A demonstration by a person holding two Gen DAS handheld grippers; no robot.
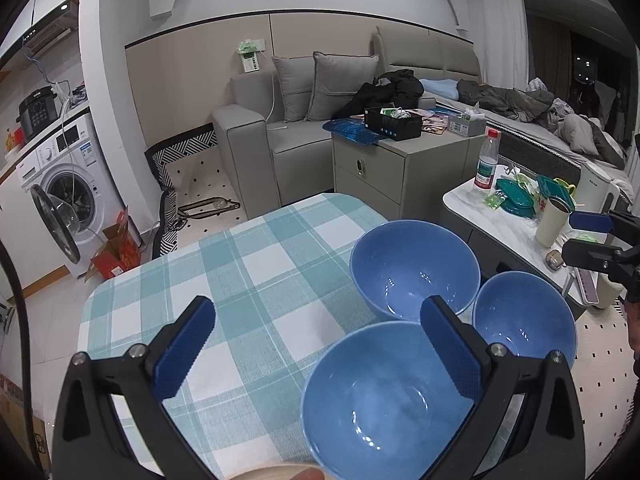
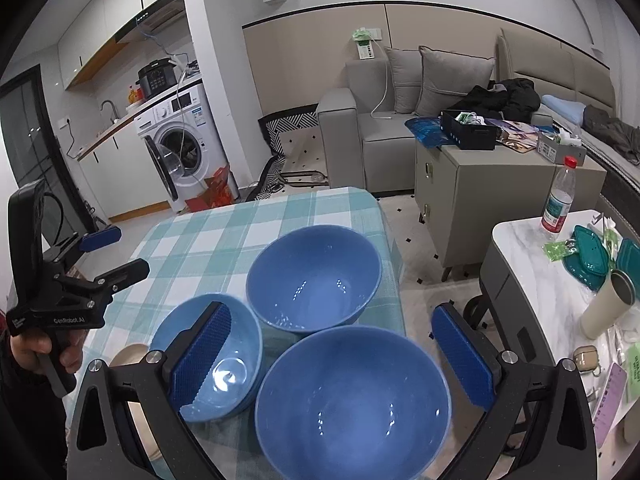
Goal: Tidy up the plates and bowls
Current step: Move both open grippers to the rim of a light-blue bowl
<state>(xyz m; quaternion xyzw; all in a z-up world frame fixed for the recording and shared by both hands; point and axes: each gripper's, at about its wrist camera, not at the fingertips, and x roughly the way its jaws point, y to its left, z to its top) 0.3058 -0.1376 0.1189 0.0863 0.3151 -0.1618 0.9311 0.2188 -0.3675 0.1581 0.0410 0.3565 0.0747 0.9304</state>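
Your left claw [image 1: 316, 354] hangs wide open over the checked counter [image 1: 224, 264], holding nothing. Three blue bowls cluster at its right: the near bowl [image 1: 372, 404] sits partly behind your right pad [image 1: 452, 356], the far bowl [image 1: 412, 264] beyond it, and the right bowl [image 1: 528, 324] beside both. Your right claw [image 1: 582, 236] shows at the right edge, parted.

Site: I read this as a small studio flat. Grey sofa [image 2: 384, 128] with cushions, and a bed [image 1: 532, 120] strewn with clothes, share one room. Kitchen corner alongside: washing machine [image 2: 180, 148] under a counter, sink tap [image 2: 108, 108], range hood [image 2: 160, 14], pressure cooker [image 2: 157, 77]. I see a checked tablecloth [image 1: 224, 276] on the table.
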